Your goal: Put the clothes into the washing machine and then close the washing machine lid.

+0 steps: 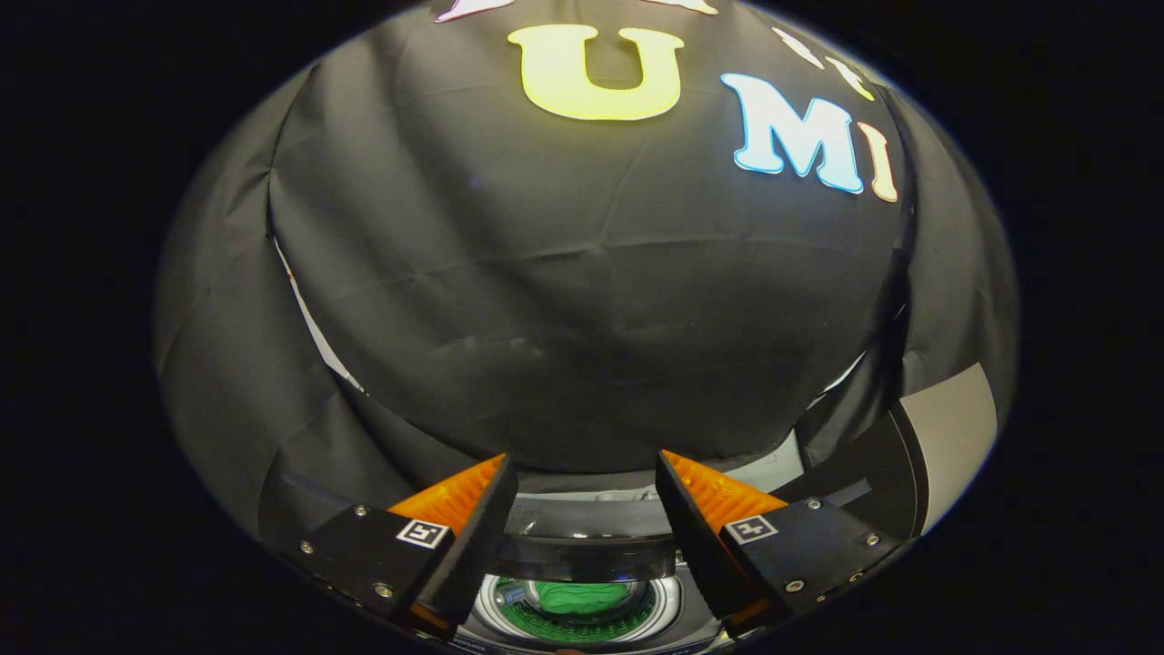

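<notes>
My gripper [582, 478] is open, its two fingers spread wide with nothing between them. It hangs above the washing machine [582, 523] and points at the booth wall. Below and between the fingers I see the machine's round drum opening [668, 605], and a green garment [582, 598] lies inside it. A dark curved band, which looks like the raised lid's edge [582, 555], runs across just behind the opening.
The black cloth wall [582, 300] stands close ahead beyond the fingers. A grey panel [955, 428] shows at the right, past the right finger. A thin pale strip [318, 337] runs along a seam in the cloth at the left.
</notes>
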Tool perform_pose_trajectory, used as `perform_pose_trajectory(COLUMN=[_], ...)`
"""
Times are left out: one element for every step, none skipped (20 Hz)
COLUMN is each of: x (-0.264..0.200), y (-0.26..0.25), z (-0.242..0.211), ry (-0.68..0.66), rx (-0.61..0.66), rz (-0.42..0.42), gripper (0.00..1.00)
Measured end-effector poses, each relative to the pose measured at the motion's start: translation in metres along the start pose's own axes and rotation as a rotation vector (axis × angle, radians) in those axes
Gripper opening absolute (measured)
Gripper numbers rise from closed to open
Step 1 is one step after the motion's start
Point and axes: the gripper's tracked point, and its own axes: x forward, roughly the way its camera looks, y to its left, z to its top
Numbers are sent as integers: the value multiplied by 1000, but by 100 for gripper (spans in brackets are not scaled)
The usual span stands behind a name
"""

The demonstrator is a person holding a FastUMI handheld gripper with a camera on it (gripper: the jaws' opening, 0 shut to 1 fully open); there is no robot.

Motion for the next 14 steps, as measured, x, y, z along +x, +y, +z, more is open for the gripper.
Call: perform_pose_trajectory(x=[-2,-5,-7,-9,-12,-17,-20,-25,-27,-31,-35,-38,-41,-44], y=[0,0,0,0,0,0,0,0,0,1,1,3,3,2], z=[0,-1,-2,-4,-6,-7,-8,-12,-15,-18,-20,-23,-25,-28], ry=[-13,-26,-37,-50,-65,-82,-104,-118,-131,-144,-157,-172,-183,-196], rx=[0,0,-1,-4,-5,-3,-2,-5,-4,-6,-9,-9,-10,-11], rz=[-3,-7,-10,-9,-5,-3,-5,-8,-9,-9,-6,-3,-1,0], gripper=[94,94,94,94,95,95,95,95,94,95,95,95,94,94])
